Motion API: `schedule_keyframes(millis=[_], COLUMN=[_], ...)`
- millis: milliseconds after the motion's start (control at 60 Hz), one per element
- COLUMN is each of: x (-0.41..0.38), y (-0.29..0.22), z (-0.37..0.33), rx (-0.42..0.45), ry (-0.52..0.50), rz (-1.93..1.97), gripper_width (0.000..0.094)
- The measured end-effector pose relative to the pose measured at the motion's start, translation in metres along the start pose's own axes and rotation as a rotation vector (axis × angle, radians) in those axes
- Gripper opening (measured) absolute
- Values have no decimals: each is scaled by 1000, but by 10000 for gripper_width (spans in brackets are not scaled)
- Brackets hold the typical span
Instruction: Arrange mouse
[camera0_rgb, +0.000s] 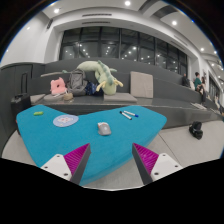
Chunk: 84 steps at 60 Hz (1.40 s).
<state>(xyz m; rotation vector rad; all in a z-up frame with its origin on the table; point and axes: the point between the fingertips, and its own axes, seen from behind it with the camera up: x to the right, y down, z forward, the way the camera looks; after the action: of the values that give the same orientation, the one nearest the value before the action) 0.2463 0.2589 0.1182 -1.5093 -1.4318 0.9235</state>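
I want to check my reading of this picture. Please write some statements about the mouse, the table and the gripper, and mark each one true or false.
1. The mouse lies on the teal table. True.
2. The gripper is shut on the mouse. False: its fingers are open, and the mouse lies beyond them.
3. A round white disc lies on the table. True.
4. The table is red. False: it is teal.
5. The mouse lies beside a keyboard. False: no keyboard is visible.
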Motion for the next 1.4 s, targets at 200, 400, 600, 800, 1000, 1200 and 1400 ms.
schedule_keyframes(millis=[200, 400, 600, 800, 1000, 1200, 1400], x=[-14, -27, -41, -54, -64, -64, -57], y=[1, 6, 8, 14, 6, 12, 19], z=[56, 122, 181, 242, 292, 327, 337], rx=[-18, -39, -67, -114, -142, -209, -238], ry=[-68, -104, -136, -146, -145, -118, -92], rz=[35, 16, 16, 19, 13, 25, 49], gripper_width=[856, 856, 857, 859, 865, 857, 492])
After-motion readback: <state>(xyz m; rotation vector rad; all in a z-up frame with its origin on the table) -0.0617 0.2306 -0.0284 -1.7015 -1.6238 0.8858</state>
